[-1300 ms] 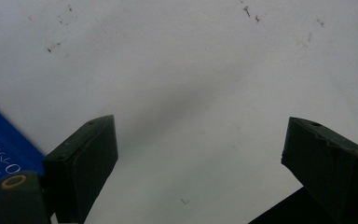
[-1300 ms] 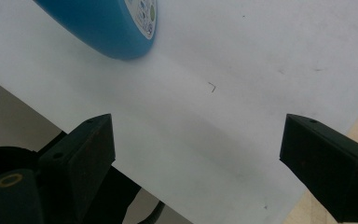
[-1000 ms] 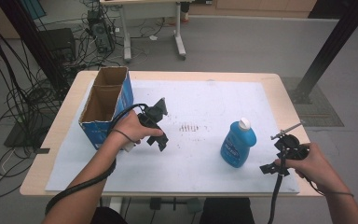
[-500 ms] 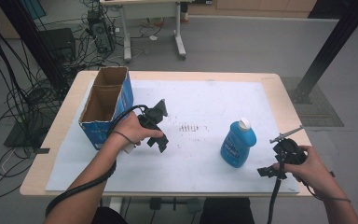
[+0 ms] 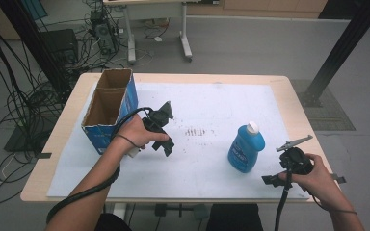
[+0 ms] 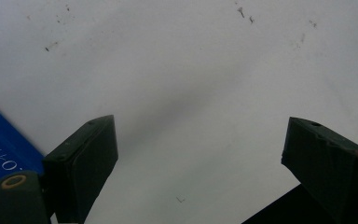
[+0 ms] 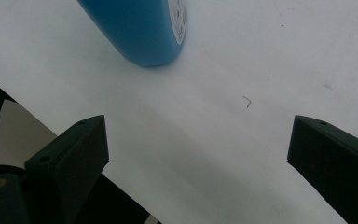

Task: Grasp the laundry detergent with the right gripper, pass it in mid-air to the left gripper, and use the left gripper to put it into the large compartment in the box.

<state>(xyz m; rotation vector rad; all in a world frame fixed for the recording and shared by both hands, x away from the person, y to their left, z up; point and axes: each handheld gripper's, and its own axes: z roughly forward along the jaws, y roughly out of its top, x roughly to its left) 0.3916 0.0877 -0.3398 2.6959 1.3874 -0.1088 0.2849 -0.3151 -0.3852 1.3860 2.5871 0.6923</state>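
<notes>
On the grey floor (image 5: pixel 250 43) beyond the table (image 5: pixel 289 96) stand a pale desk frame (image 5: pixel 185 29), a black post (image 5: pixel 339 48) and tangles of black cable (image 5: pixel 9 91). The table has a light wooden top with rounded corners, and a white sheet (image 5: pixel 212 106) covers most of it; the sheet is matte and flecked with small dark marks (image 5: pixel 196 131) near its middle.

An open cardboard box (image 5: pixel 107 108), brown inside and blue outside, stands at the sheet's left edge, split into two compartments. A blue plastic bottle (image 5: pixel 244 147) with a white cap lies flat on the right part of the sheet, smooth and rounded; its long axis runs slightly off the near-far line, cap toward the far edge, base toward the person.

The left gripper (image 5: pixel 163 129) is held just right of the box, above the sheet; in the left gripper view its black jaws are spread wide with nothing between them. The right gripper (image 5: pixel 289 166) hangs over the near right corner, near the bottle's base; in the right gripper view its jaws also stand wide apart and bare, the bottle's rounded blue base (image 7: pixel 142 32) ahead of them.
</notes>
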